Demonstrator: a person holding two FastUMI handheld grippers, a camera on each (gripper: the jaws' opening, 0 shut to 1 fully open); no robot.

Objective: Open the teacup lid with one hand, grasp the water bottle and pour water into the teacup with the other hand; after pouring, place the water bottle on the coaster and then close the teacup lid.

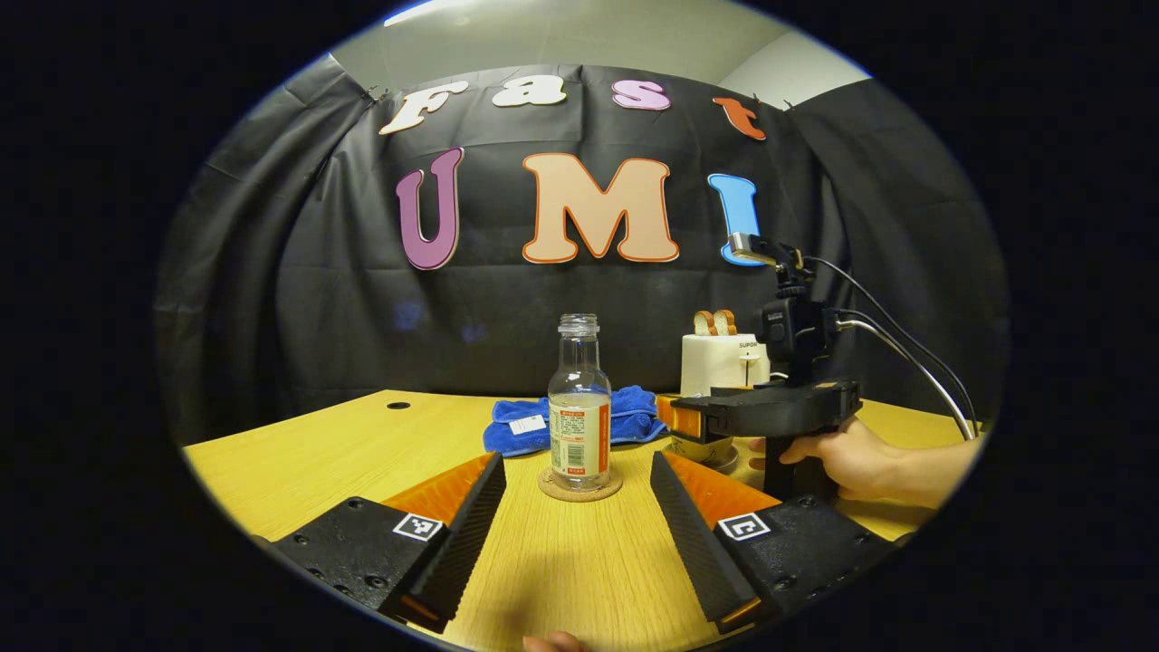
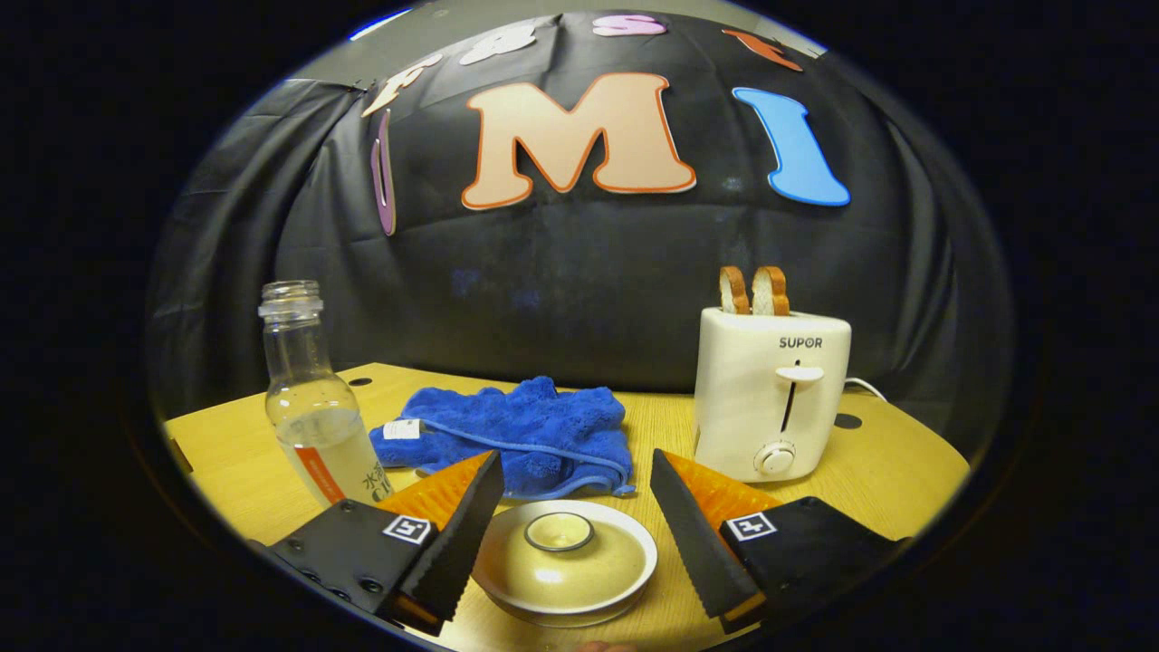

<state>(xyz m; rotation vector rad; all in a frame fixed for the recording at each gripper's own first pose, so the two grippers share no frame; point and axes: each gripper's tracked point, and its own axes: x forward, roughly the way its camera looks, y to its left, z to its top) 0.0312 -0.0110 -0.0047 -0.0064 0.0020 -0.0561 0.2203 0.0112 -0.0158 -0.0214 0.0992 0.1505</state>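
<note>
Standing on a wooden table [image 1: 299,462], seemingly unmarked: water bottle [image 1: 579,407], toaster [image 2: 770,398].

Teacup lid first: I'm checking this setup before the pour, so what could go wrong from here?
1. The right gripper is open around the teacup lid; a grip missing its small knob could slip.
2. The bottle has no cap; a hard grab by the left gripper might spill it.

Each gripper, the left gripper [image 1: 577,507] and the right gripper [image 2: 577,516], has black ribbed fingers with orange backs, black screwed blocks with square black-and-white markers, and the right one carries cables.
</note>
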